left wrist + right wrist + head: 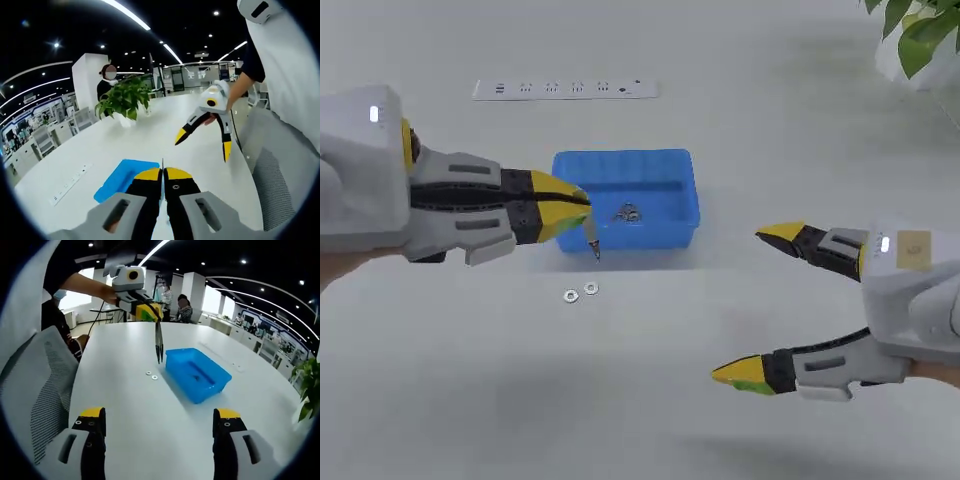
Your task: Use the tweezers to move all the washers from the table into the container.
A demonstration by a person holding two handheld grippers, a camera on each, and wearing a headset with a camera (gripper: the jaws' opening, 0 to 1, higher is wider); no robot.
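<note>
Right tool (738,305) gapes empty. Left tool (578,205) clamps tweezers (592,240), long axis upright, tips down just beside the container (620,157); two washers (580,292) lie near it on the tabletop (470,400). Right gripper view shows the tweezers' whole length.

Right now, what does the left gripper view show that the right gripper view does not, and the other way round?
Extra in the left gripper view: the right gripper, seen from the front, open, above the table. Extra in the right gripper view: two washers on the table beside the container, and the left gripper from outside, shut on the tweezers, tips down near the washers. Both share the table, the container, the tweezers and a plant.
</note>
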